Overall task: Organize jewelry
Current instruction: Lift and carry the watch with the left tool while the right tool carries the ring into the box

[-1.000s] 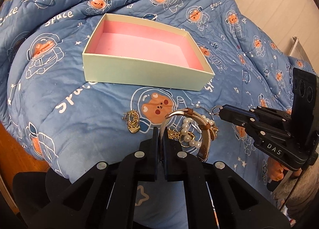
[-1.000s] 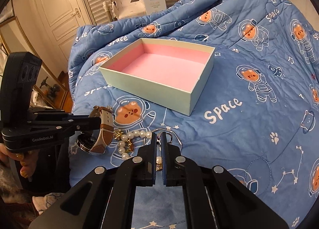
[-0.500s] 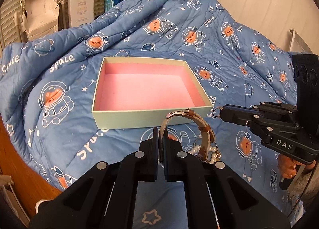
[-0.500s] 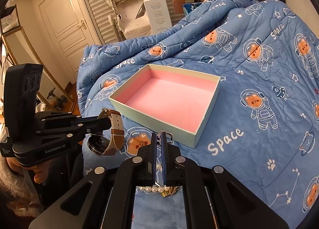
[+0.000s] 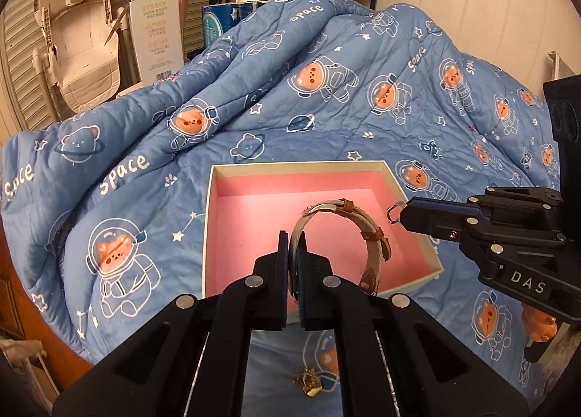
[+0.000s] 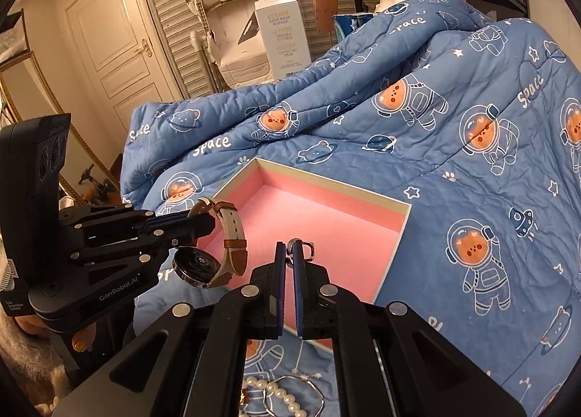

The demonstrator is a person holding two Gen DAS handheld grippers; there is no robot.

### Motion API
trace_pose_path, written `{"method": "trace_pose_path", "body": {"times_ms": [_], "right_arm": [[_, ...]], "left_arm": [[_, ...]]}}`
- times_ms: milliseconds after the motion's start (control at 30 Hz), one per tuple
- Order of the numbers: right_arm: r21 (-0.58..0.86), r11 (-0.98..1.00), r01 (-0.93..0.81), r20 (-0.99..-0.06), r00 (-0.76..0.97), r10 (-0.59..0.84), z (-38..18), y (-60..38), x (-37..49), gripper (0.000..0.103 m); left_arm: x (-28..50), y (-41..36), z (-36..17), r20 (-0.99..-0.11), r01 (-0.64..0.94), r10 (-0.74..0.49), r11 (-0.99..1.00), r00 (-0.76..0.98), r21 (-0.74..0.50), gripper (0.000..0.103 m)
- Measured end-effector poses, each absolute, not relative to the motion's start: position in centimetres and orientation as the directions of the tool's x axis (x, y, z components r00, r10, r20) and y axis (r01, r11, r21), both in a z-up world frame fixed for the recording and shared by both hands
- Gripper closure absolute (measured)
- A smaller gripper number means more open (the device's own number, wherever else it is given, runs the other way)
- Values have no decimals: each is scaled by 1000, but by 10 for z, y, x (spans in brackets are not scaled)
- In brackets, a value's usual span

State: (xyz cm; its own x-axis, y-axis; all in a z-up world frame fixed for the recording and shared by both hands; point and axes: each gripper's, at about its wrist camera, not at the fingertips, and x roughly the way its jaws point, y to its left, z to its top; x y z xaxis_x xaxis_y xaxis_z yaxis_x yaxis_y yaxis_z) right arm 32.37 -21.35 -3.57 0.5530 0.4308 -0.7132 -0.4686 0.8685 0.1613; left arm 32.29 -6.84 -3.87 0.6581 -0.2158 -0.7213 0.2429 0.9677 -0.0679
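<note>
Clearly, in the left wrist view, the left tool (image 5: 292,246) was seen clamped on the strap of a watch (image 5: 366,235), which was held above the pink-lined box (image 5: 212,235) resting on the blue quilt (image 5: 145,148). The strap was judged soft and springy, so a pinch across its flat band suited it. The right tool (image 5: 403,215) was seen closed on a small metal ring (image 5: 393,209), likely light, hard and slippery.

In the right wrist view, the ring (image 6: 307,248) was gripped between narrow jaws over the box, and the watch's heavy glass face (image 6: 196,266) hung below the strap, judged fragile. A pearl string (image 6: 279,393) and a bangle (image 6: 308,399) lay on the quilt below.
</note>
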Motion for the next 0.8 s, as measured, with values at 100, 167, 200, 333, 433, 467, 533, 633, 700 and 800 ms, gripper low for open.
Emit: {"method": "trace_pose_path", "body": {"times_ms": [100, 167, 200, 333, 433, 467, 533, 633, 700, 800], "right_arm": [[146, 877, -459, -742, 536, 403, -47, -208, 341, 99], [144, 881, -450, -762, 518, 389, -55, -205, 352, 99], [142, 884, -445, -770, 511, 381, -59, -204, 357, 99], [127, 897, -424, -794, 498, 348, -72, -202, 374, 99], [128, 900, -417, -806, 485, 339, -77, -201, 386, 99], [123, 902, -414, -809, 485, 333, -78, -200, 389, 99], [115, 900, -421, -815, 477, 328, -80, -197, 393, 99], [108, 902, -418, -826, 467, 316, -83, -194, 401, 99], [106, 906, -410, -831, 464, 307, -86, -192, 406, 99], [102, 909, -405, -839, 455, 297, -89, -190, 411, 99]], "left_arm": [[340, -71, -46, -740, 234, -192, 971, 645, -48, 99], [349, -73, -51, -750, 236, -182, 971, 636, -35, 99], [352, -75, -54, -755, 240, -179, 970, 631, -29, 99], [363, -81, -65, -774, 251, -171, 968, 610, -15, 99], [368, -83, -73, -786, 257, -161, 966, 597, -3, 99], [369, -84, -74, -789, 258, -160, 966, 593, -3, 99], [371, -86, -78, -795, 262, -162, 965, 584, -3, 99], [374, -90, -82, -808, 278, -160, 961, 567, 4, 99], [375, -94, -84, -817, 289, -157, 957, 555, 12, 99], [378, -97, -87, -825, 296, -152, 955, 545, 20, 99]]}}
